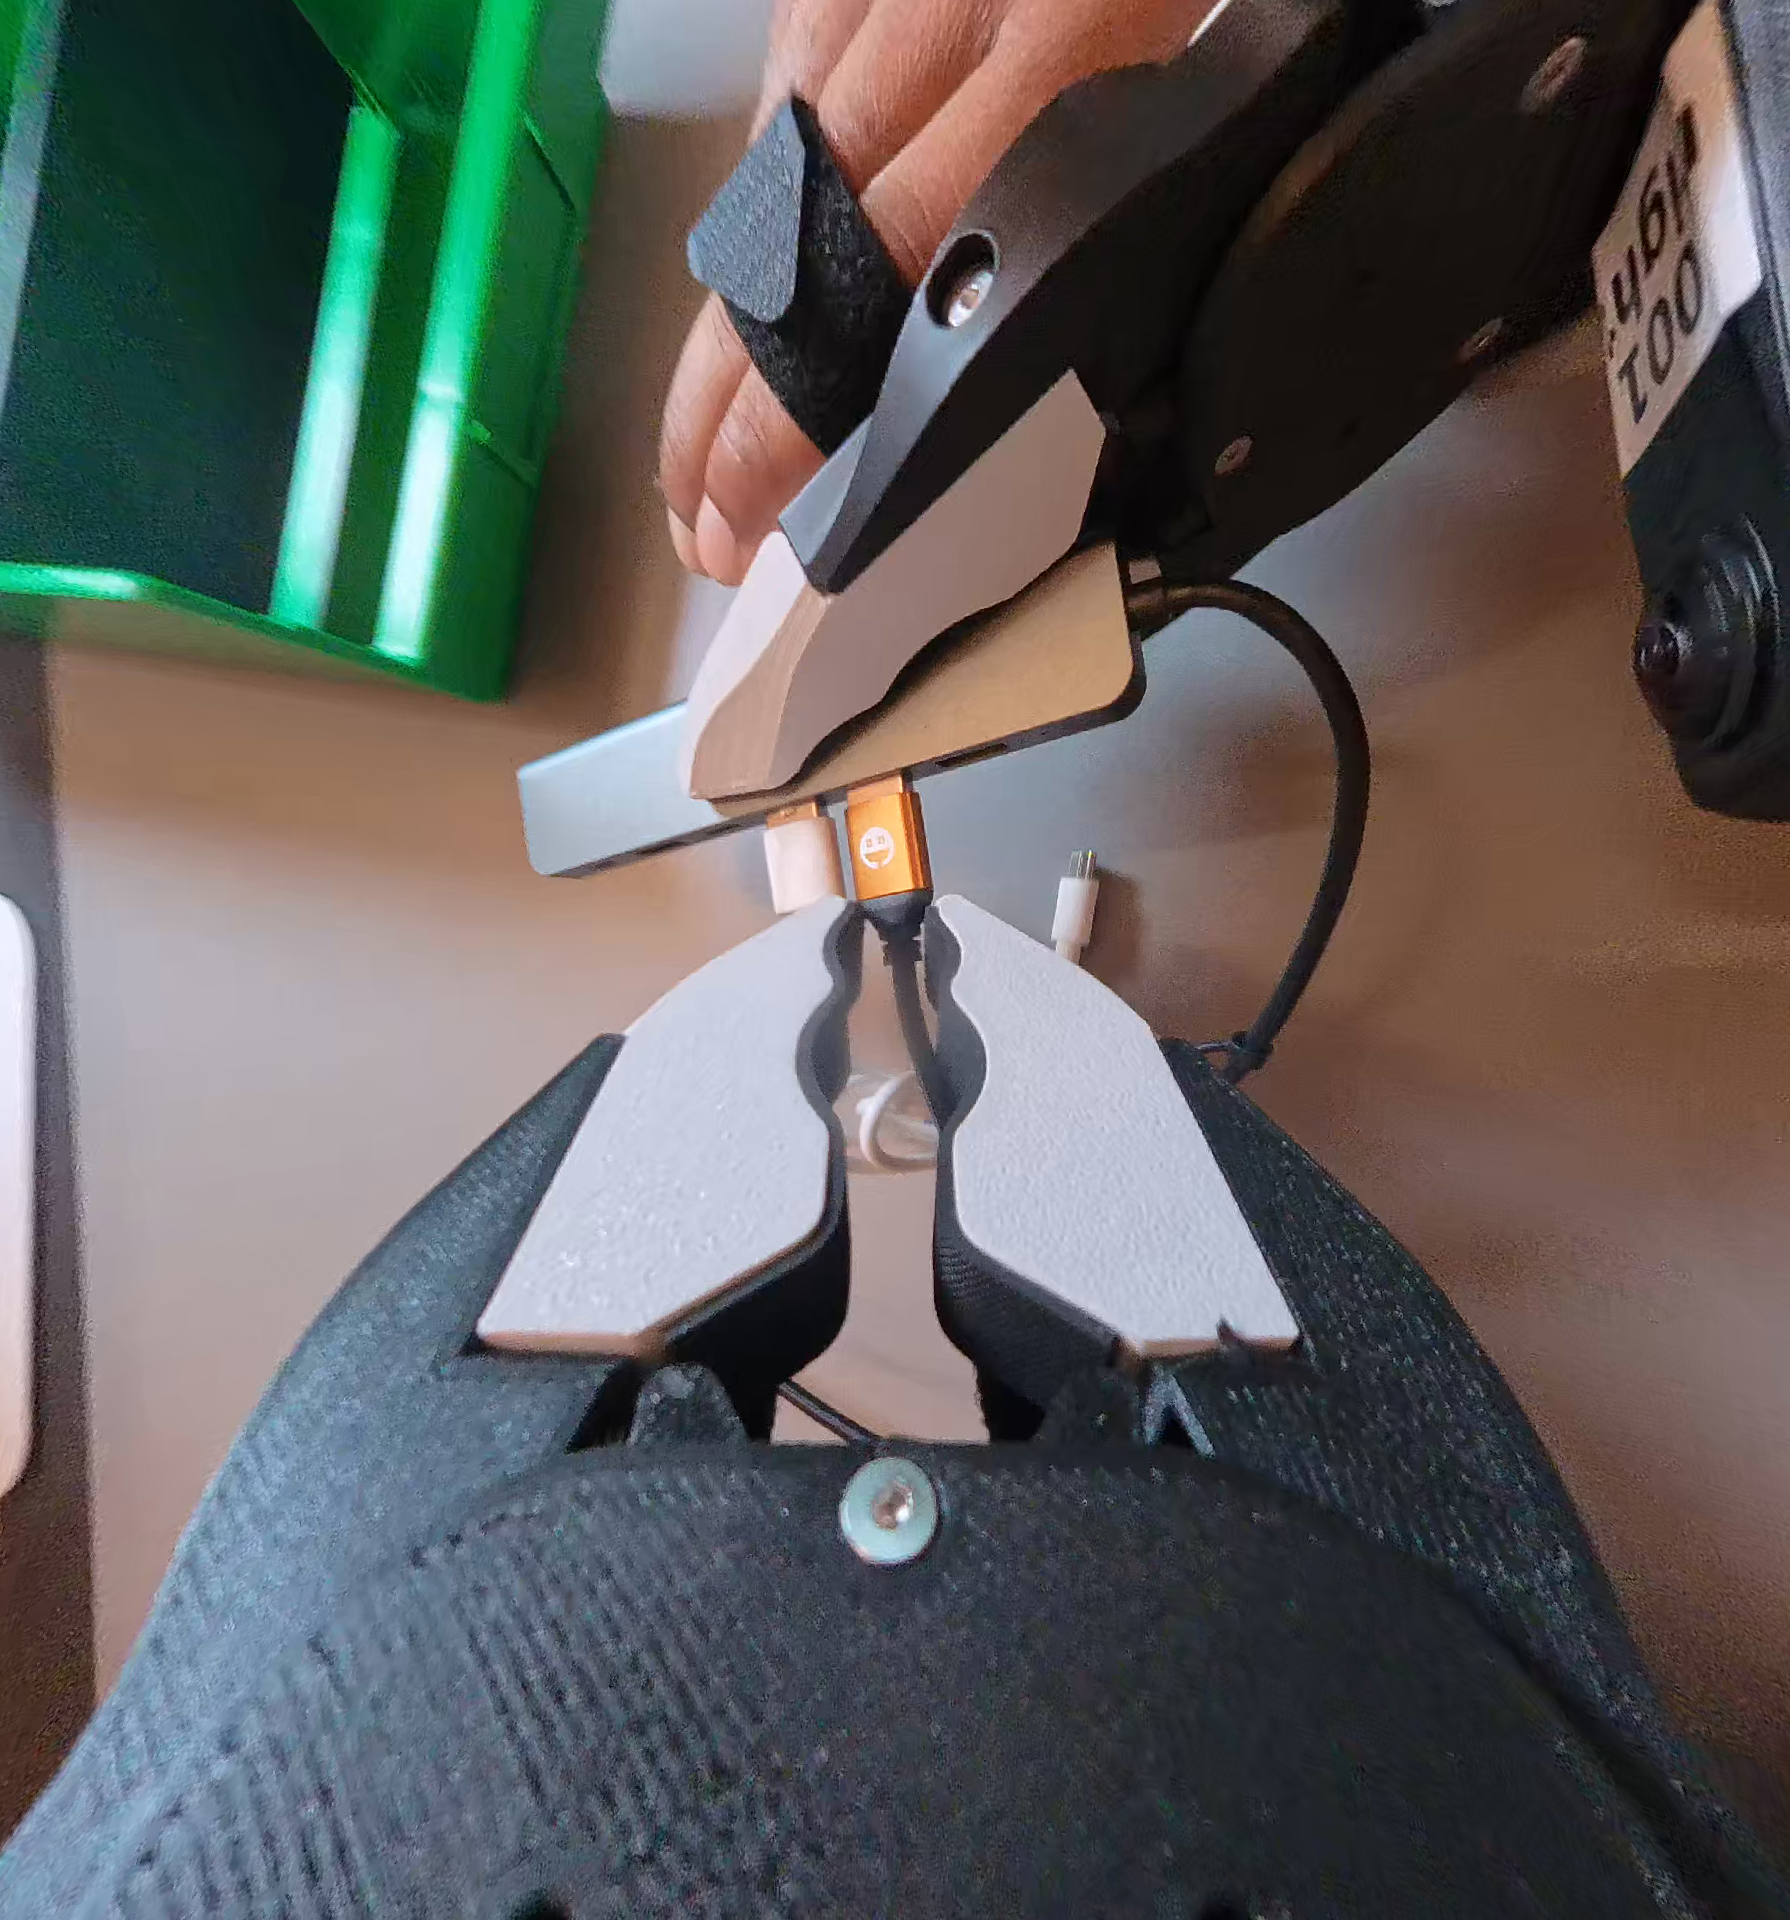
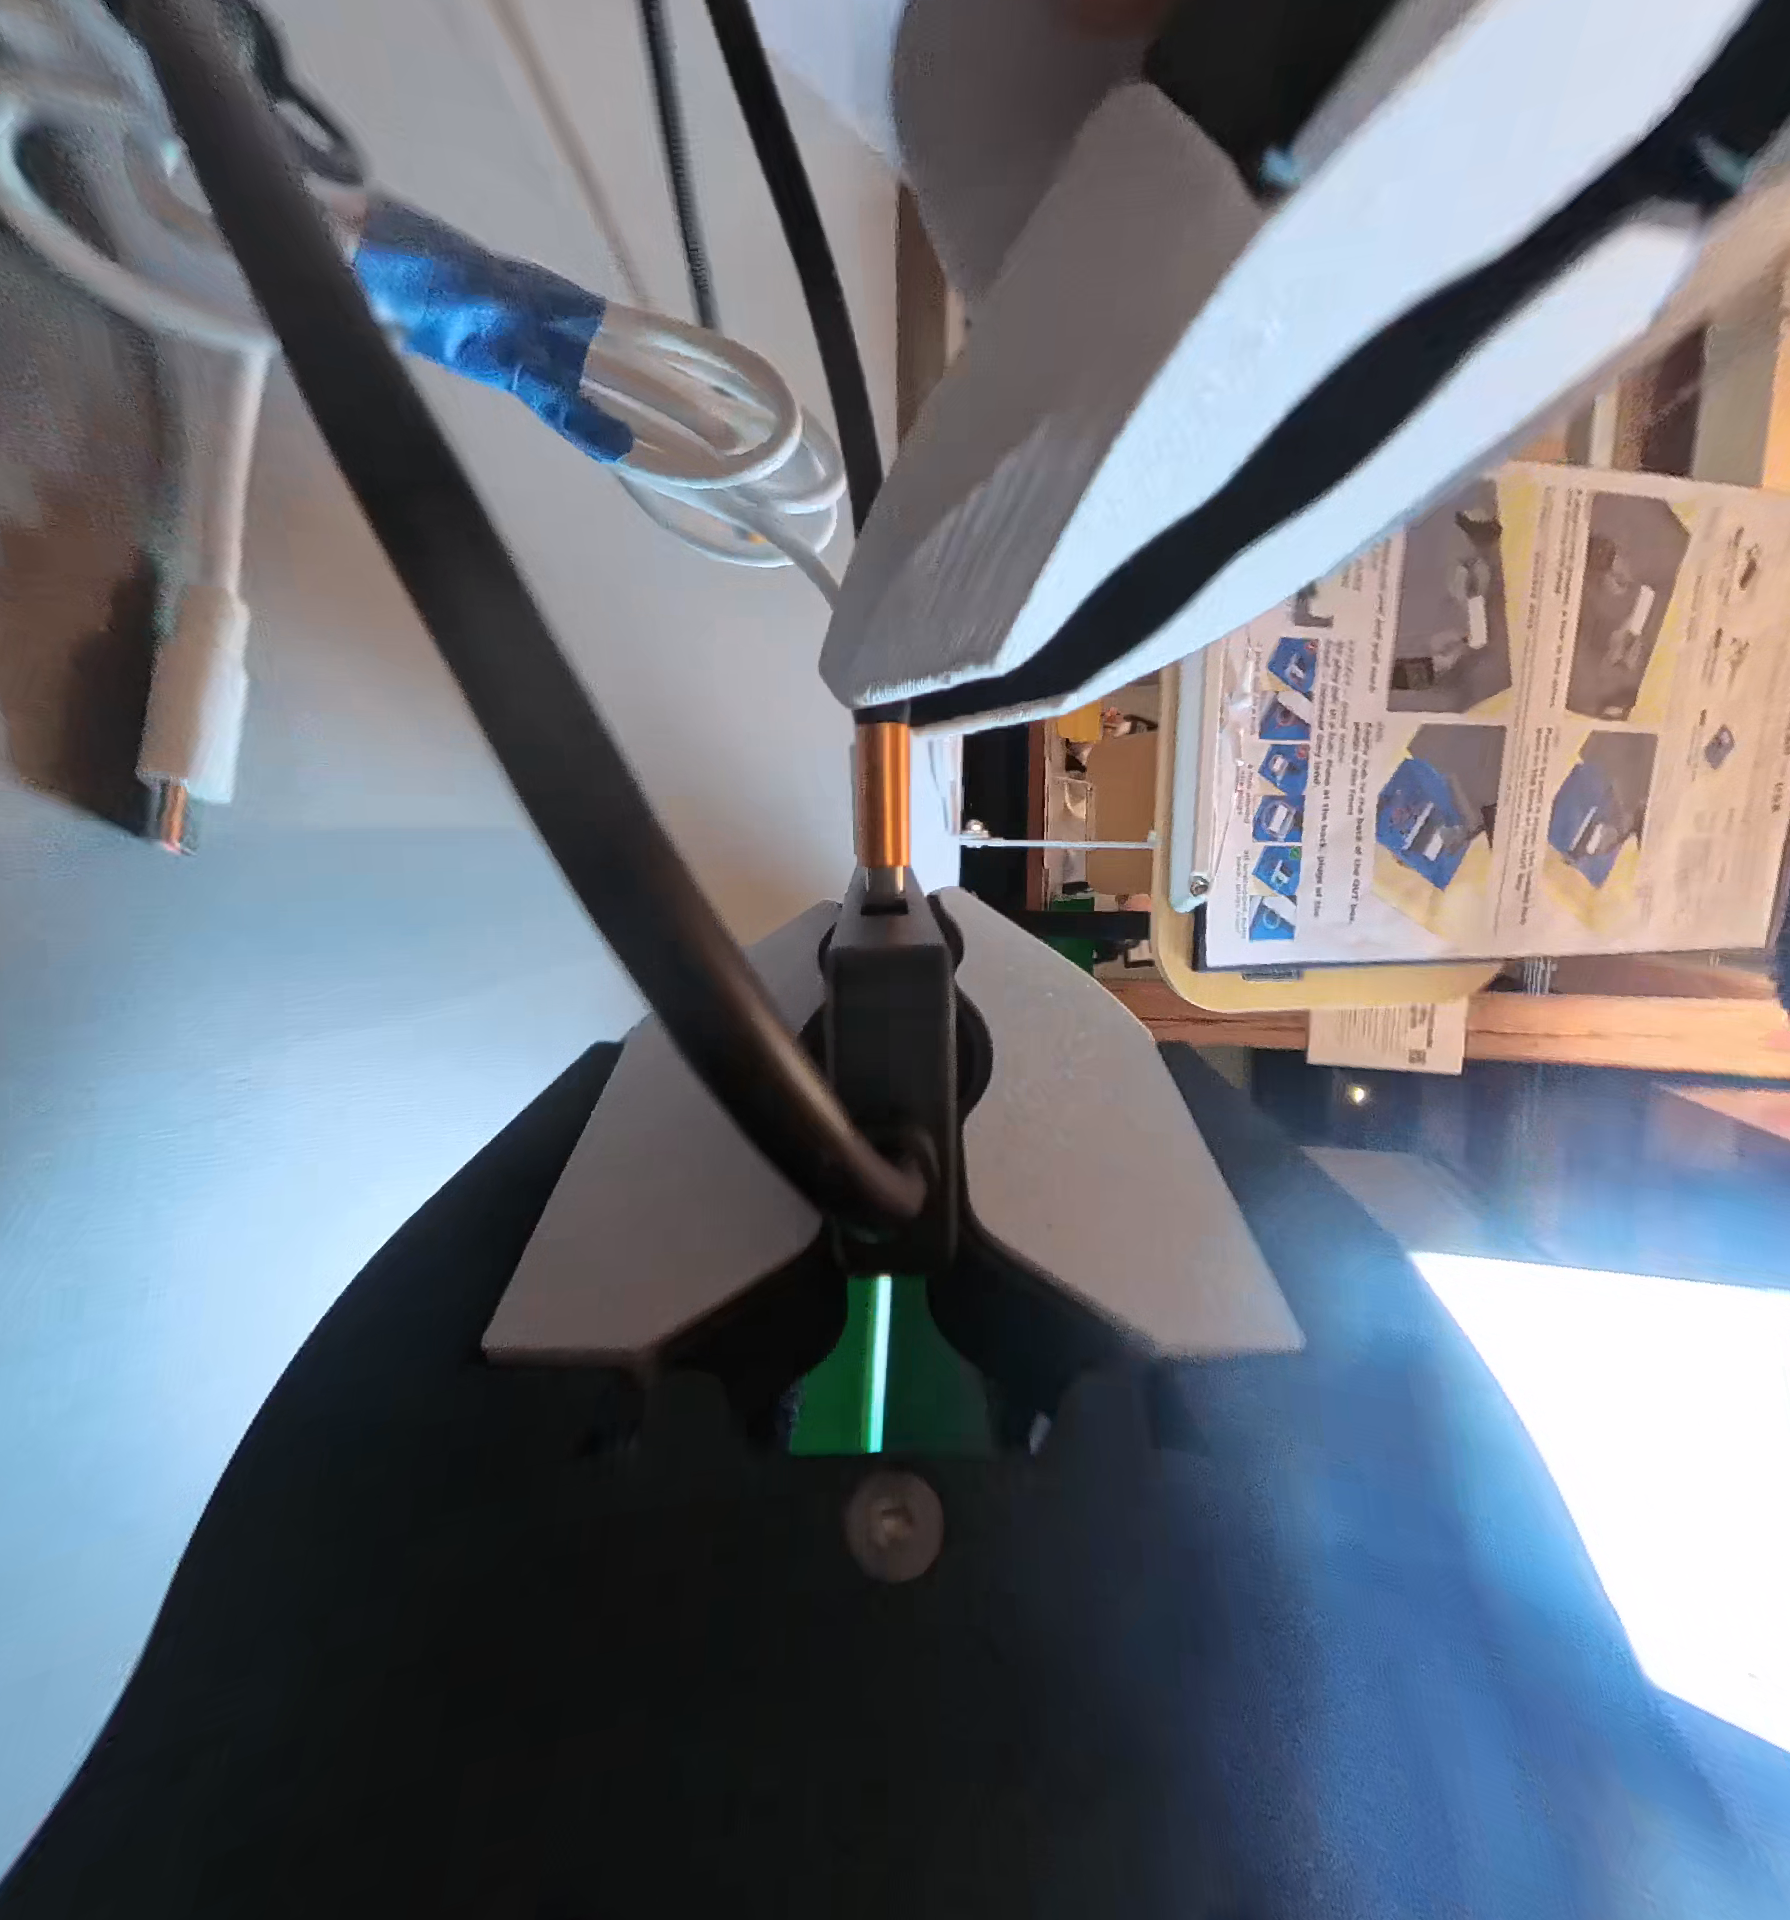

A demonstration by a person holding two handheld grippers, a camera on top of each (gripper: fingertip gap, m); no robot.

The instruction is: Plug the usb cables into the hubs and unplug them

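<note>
Left gripper [image 1: 889, 914] pinching the black cable [image 1: 910, 1023] just behind the orange plug [image 1: 883, 844], fingers [image 1: 693, 1122] nearly together around it. Orange plug seated in the grey hub [image 1: 610, 805] straight ahead of the fingertips, with a white plug [image 1: 799, 857] touching its left side, also in the hub. Green bin [image 1: 247, 312] far off to the left of the fingers, loose white connector [image 1: 1076, 902] just right of the tips.

Right gripper [image 1: 958, 644] clamped flat on the hub from above, a hand [image 1: 818, 260] behind it. In its own view, right gripper [image 2: 886, 909] closed on the hub's dark end [image 2: 886, 997], orange plug [image 2: 883, 805] sticking out just beyond the fingertips, left fingers [image 2: 1130, 447] reaching it from above. Taped white cable coil [image 2: 683, 416] up left.
</note>
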